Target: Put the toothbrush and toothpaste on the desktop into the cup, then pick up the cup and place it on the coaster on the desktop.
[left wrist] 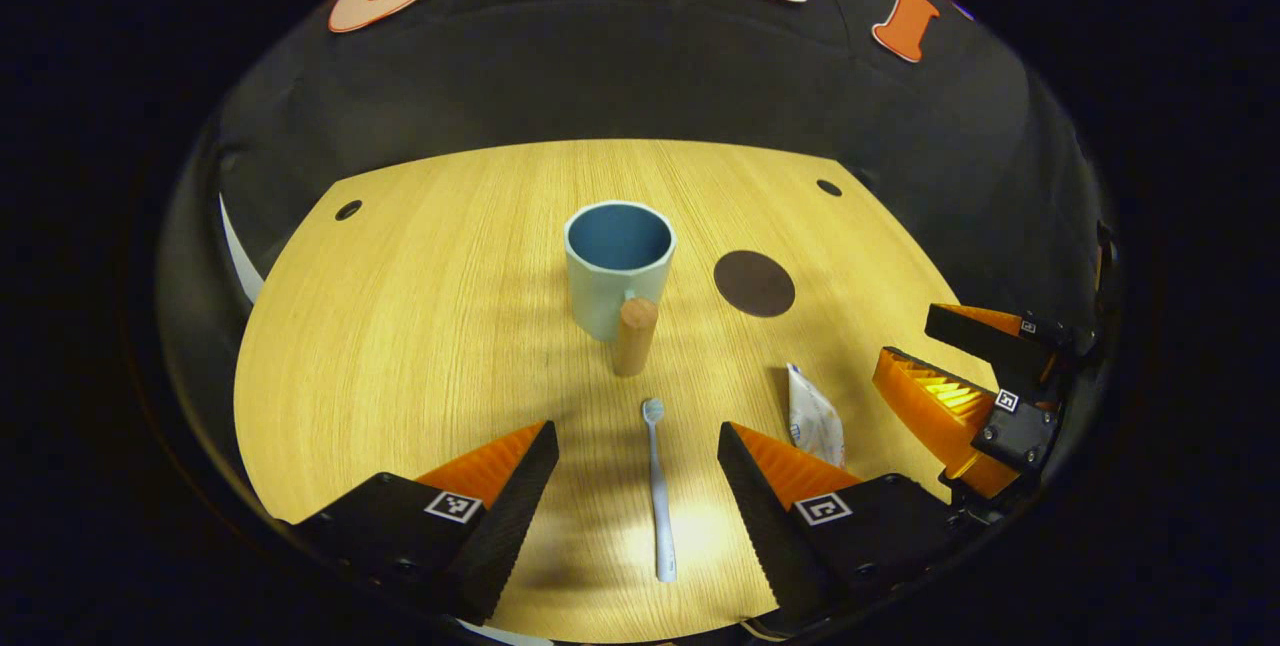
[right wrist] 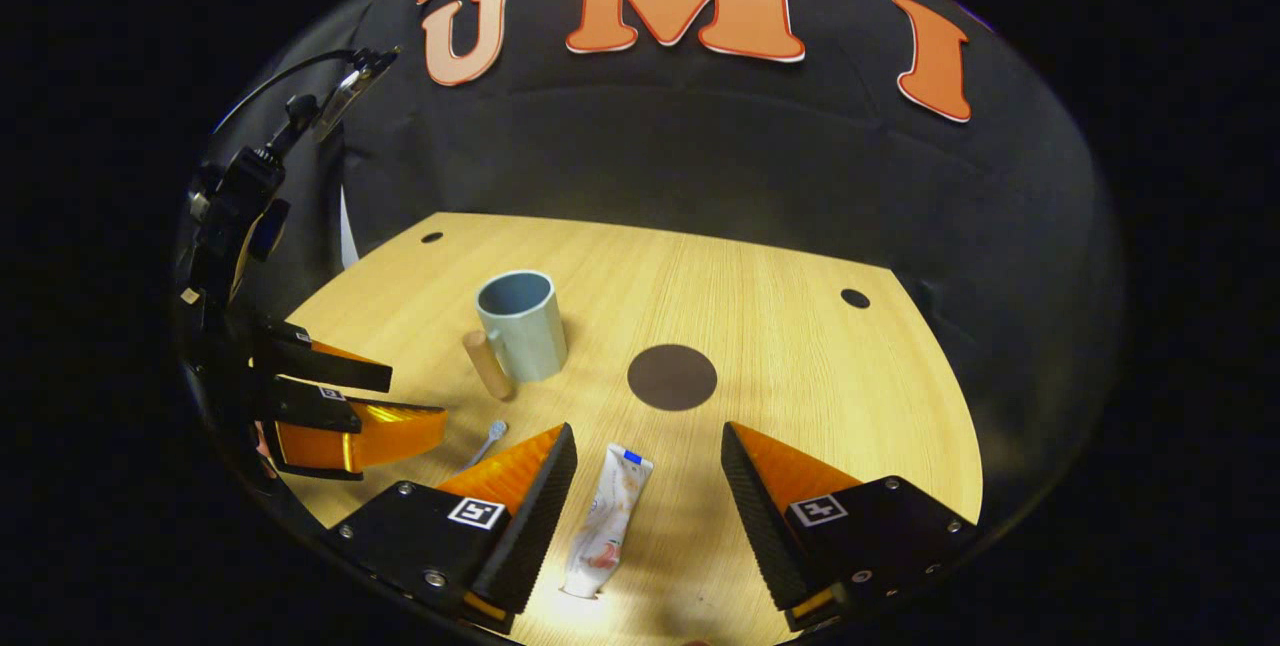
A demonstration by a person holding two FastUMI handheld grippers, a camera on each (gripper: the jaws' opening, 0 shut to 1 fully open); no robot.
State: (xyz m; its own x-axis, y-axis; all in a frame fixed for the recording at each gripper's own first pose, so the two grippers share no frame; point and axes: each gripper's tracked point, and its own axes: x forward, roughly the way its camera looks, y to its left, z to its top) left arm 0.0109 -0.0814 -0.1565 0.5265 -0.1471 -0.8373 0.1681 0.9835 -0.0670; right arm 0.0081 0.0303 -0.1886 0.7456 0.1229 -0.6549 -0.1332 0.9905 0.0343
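Wood surface [left wrist: 420,326]: cup [left wrist: 618,266] upright mid-surface, coaster [left wrist: 754,283] just beside it. Left hand-held gripper [left wrist: 638,486] open astride toothbrush [left wrist: 658,491]; right hand-held gripper [right wrist: 648,491] open astride toothpaste [right wrist: 608,521]. Risks: thin toothbrush slipping the pinch, soft tube buckling, cup tipping on insertion.

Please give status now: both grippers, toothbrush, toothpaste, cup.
Left gripper open over toothbrush. Right gripper open over toothpaste. Both flat on desktop. Cup upright, empty, off the coaster. Nothing blocking.
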